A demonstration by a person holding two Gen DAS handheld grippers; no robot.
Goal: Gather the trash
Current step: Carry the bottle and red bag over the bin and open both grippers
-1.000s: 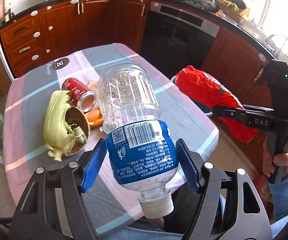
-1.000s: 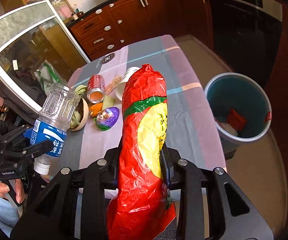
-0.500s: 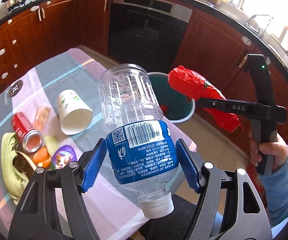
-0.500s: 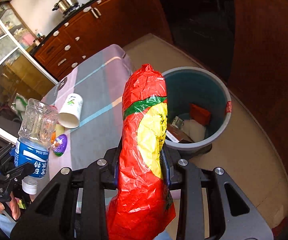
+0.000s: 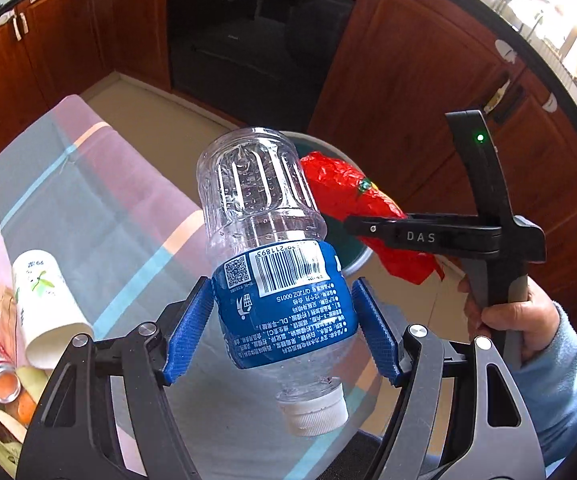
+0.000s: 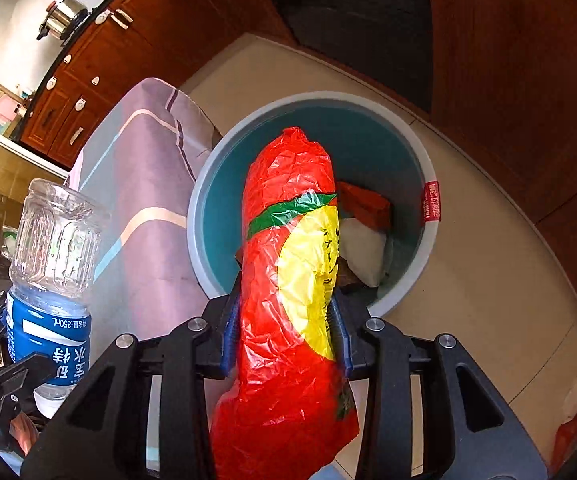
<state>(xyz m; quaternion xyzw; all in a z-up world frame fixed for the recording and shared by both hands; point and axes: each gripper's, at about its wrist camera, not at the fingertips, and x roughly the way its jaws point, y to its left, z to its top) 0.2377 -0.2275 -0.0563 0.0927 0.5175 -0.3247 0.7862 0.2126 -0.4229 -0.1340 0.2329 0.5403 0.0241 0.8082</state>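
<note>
Below, the round teal bin [image 6: 204, 216] stands on the floor beside the cloth-covered tabletop [image 5: 88, 184]. My right tool [image 6: 284, 332] has just been opening, its pads flanking a crinkly red-and-yellow plastic bag [image 6: 288, 280] over the bin. My left tool [image 5: 282, 332] clamps a ribbed clear bottle [image 5: 264, 220], cap toward me.

Now over the bin [image 6: 428, 216] at twelve o'clock, red bag [image 6: 288, 280] between just-opening right gripper [image 6: 284, 336] jaws.
</note>
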